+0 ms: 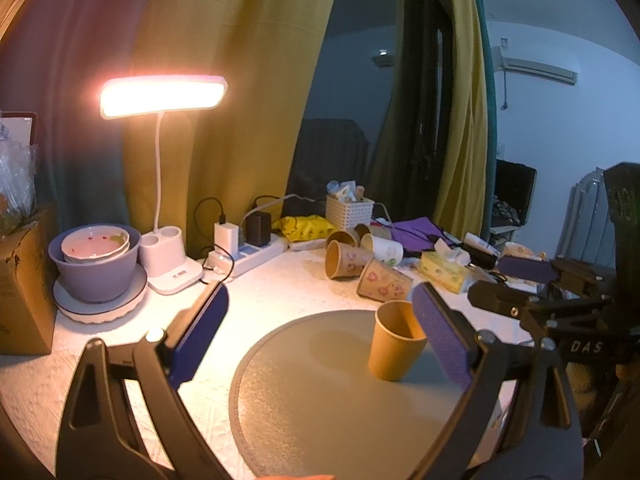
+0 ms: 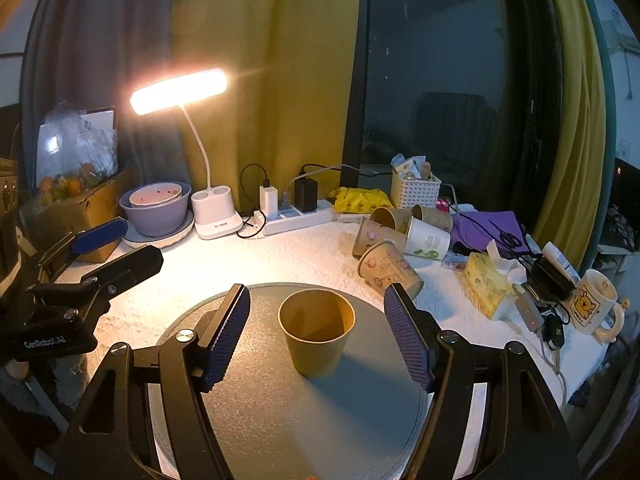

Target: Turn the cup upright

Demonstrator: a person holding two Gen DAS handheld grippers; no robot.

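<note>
- The brown paper cup (image 2: pixel 317 331) stands upright, mouth up, on the round grey mat (image 2: pixel 280 420) at the centre of the right wrist frame.
- The right gripper (image 2: pixel 318 336) is spread wide, released, its blue pads either side of the cup without touching.
- The left gripper (image 1: pixel 320 336) is also released; the cup (image 1: pixel 396 346) sits at its right pad (image 1: pixel 442 340), right of centre.
- Tipped cups (image 2: pixel 390 266) lie on the surface beyond the mat.
</note>
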